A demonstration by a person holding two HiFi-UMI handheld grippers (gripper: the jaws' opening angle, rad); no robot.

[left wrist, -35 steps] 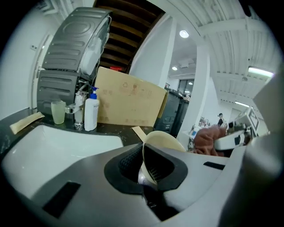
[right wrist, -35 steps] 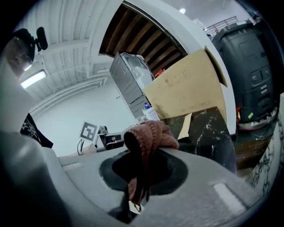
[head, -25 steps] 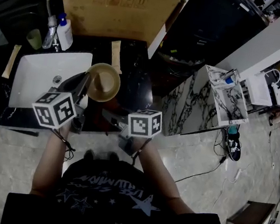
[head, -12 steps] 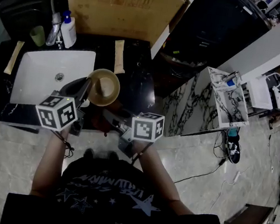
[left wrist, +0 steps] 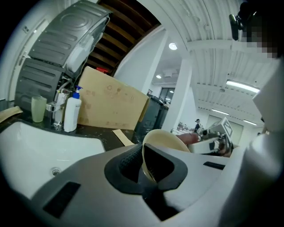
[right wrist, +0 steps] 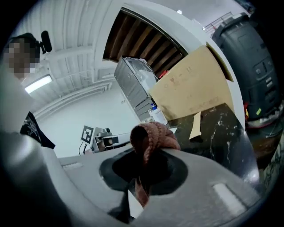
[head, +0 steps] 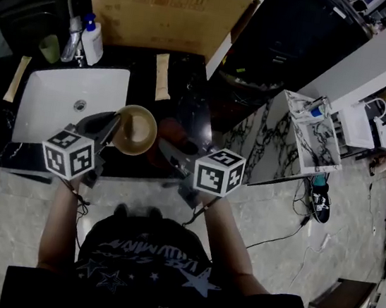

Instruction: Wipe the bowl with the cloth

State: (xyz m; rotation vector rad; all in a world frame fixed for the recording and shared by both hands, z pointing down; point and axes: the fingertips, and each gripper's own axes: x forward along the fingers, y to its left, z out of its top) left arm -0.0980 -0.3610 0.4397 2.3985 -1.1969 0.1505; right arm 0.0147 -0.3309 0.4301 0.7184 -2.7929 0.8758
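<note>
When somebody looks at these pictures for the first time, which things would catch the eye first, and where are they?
The tan bowl is clamped by its rim in the left gripper, just right of the white sink. The pinkish knitted cloth is bunched in the right gripper, to the bowl's right. A big cardboard box stands at the back of the black counter.
</note>
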